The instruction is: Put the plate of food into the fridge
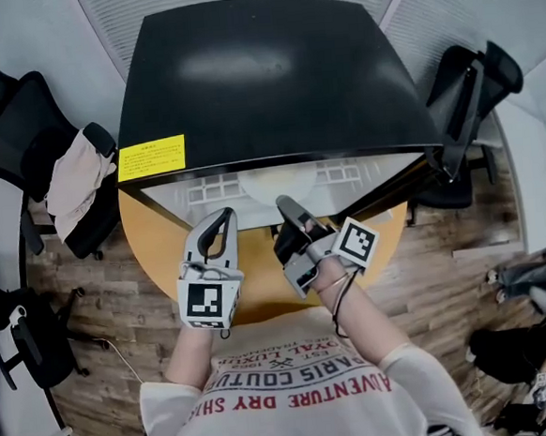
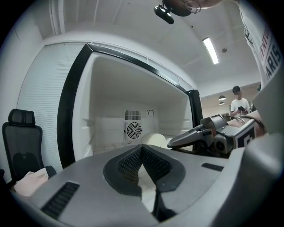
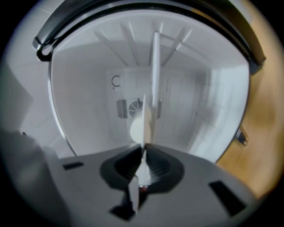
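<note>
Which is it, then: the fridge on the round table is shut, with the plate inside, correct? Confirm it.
Not quite: the fridge on the round table stands open, not shut, with the plate inside. The left gripper view looks straight into it.

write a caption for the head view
Left gripper and right gripper face the open black fridge, pale round plate inside

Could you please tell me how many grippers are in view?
2. The left gripper hangs shut before the open fridge. The right gripper, beside it, appears to pinch the plate by its rim just inside. None seem hidden.
</note>
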`<state>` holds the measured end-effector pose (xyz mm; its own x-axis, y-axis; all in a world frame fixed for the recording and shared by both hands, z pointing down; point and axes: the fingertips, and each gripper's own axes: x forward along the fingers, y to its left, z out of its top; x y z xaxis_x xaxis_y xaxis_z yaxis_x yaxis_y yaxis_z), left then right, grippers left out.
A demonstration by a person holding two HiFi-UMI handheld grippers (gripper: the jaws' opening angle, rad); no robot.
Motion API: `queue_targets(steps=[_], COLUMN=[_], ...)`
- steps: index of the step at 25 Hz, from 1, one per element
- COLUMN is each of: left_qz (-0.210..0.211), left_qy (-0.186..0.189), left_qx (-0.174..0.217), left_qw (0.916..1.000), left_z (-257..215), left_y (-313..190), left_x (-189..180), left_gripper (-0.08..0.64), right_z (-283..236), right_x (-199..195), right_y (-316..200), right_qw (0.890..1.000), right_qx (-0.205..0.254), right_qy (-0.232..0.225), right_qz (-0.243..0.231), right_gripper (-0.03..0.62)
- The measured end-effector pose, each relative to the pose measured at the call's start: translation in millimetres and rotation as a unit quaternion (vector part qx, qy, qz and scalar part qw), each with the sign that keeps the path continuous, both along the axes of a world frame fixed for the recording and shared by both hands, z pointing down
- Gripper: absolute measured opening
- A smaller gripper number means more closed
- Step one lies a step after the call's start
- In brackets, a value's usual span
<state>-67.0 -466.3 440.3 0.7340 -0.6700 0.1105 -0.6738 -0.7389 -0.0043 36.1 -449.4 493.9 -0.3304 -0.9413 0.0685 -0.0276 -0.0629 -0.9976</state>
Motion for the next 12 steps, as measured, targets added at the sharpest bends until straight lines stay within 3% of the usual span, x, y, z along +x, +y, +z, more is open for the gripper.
queue_targets(steps=[4,12], left_qz=[0.009,0.008], left_qy=[0.000,0.006], left_qx=[-0.005,-0.015], left_qw=[0.9999,0.9998], left_z=[4,7], left_y=[-3,-7], left_x=[0,-4], left_gripper=[0.029,0.029], right_z=[2,14], right_x=[3,13], right_y=[-7,-11], right_qw=[1.000,0.999], right_qx=[-0.006,-0.026], right_qy=[0.002,0.019], right_qz=[0.017,0.038], right_gripper=[0.051,0.161])
